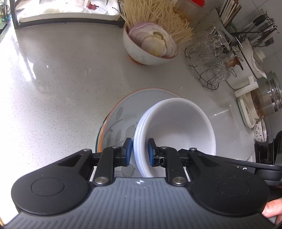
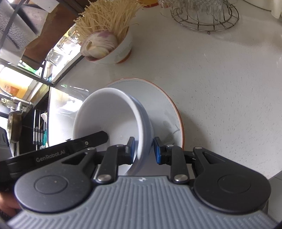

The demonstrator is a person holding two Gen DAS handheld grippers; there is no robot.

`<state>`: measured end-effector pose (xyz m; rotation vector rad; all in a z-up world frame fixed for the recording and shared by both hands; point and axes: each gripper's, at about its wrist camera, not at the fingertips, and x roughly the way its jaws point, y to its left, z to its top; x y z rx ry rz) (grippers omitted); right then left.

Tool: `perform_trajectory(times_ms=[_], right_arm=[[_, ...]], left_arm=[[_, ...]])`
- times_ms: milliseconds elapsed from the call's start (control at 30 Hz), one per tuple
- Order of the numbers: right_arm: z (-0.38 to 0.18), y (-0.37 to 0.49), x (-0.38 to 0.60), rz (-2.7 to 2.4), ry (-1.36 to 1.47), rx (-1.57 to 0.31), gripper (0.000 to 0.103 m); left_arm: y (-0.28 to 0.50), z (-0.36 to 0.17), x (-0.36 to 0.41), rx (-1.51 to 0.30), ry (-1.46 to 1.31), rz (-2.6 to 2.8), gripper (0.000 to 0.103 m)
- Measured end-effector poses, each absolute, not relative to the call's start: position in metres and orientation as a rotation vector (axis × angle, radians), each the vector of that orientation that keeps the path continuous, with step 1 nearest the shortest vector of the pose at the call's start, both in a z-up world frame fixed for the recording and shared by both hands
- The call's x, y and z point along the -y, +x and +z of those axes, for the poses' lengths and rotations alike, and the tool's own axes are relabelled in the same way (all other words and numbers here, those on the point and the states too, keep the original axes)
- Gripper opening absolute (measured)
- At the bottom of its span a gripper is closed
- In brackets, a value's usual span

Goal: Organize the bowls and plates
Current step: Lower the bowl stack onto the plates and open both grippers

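Note:
A stack of white bowls (image 1: 176,126) sits over a leaf-patterned plate with an orange rim (image 1: 121,112) on the grey counter. My left gripper (image 1: 139,152) is shut on the stack's left rim, one pad inside and one outside. In the right wrist view, my right gripper (image 2: 144,149) straddles the right rim of the white bowls (image 2: 109,116), with a small gap at the outer pad. The plate (image 2: 164,104) lies beneath. The left gripper's finger (image 2: 95,139) shows inside the bowl.
A bowl with onion slices and noodles (image 1: 149,44) stands behind. A wire rack of glasses (image 1: 209,58) and appliances (image 1: 260,98) are at the right. A dish rack (image 1: 61,12) is at the back left. The counter edge (image 2: 271,174) is at the right.

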<state>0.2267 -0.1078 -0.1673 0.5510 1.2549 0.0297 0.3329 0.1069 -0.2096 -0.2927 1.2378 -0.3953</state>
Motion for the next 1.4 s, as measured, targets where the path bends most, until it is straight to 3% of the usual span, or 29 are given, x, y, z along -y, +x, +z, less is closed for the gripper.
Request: perform_trajectory(times_ms=[167,267,300,400,833,1400], right_arm=[[-0.163,0.225,0.111,0.023,0.552,-1.253,0.026],[-0.162,0.226,0.112,0.022,0.567,-1.256,0.029],[-0.161,0.226,0.112,0.029,0.569,-1.257,0.034],[-0.154,0.224,0.112,0.031,0.531,-1.241,0.049],[-0.111,0.194,0.12,0.057,0.47,-1.096,0.049],[-0.012,0.106,0.161,0.119,0.314,-0.748,0.049]], left_arm=[[0.333,-0.207,-0.108,-1.233,-0.308,-0.406,0.021],[0.331,-0.203,-0.107,-1.218,-0.295,-0.401,0.041],[0.329,-0.201,-0.106,-1.205,-0.277,-0.392,0.045],[0.327,-0.197,-0.106,-1.195,-0.263,-0.395,0.045],[0.301,-0.147,-0.105,-1.065,-0.243,-0.384,0.045],[0.181,-0.036,-0.082,-0.839,-0.209,-0.329,0.045]])
